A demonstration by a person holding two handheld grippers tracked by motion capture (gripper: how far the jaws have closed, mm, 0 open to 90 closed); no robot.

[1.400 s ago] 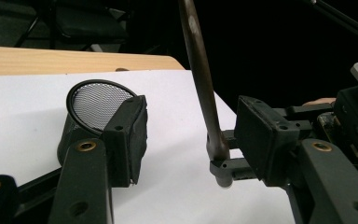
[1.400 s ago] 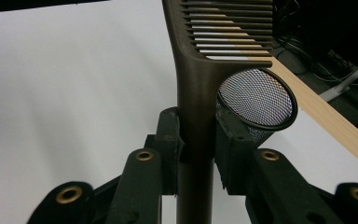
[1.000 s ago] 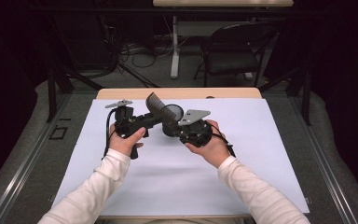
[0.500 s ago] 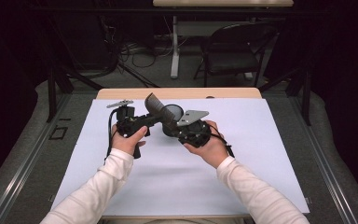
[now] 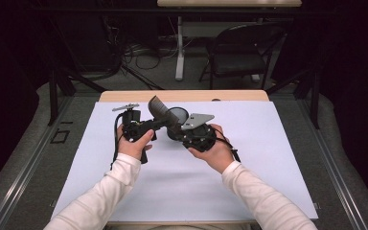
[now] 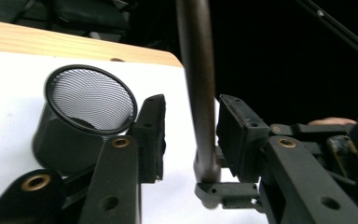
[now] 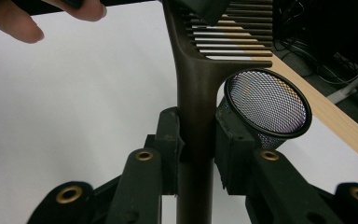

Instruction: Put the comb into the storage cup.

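**Gently now: handing the comb across**

Squarely is how the left gripper should take the comb. Its fingers have just been closing with the handle between them, but in the left gripper view a gap shows beside the left finger, so they have not yet clamped. I judge they should close until both pads bear flat on the handle, and only then should the right side let go.

The right gripper has its fingers clenched on the handle lower down, teeth toward the top of its view. In the high view both hands meet above centre of the desk, held off it and pointing at each other, the comb rising between them and the mesh cup just behind.
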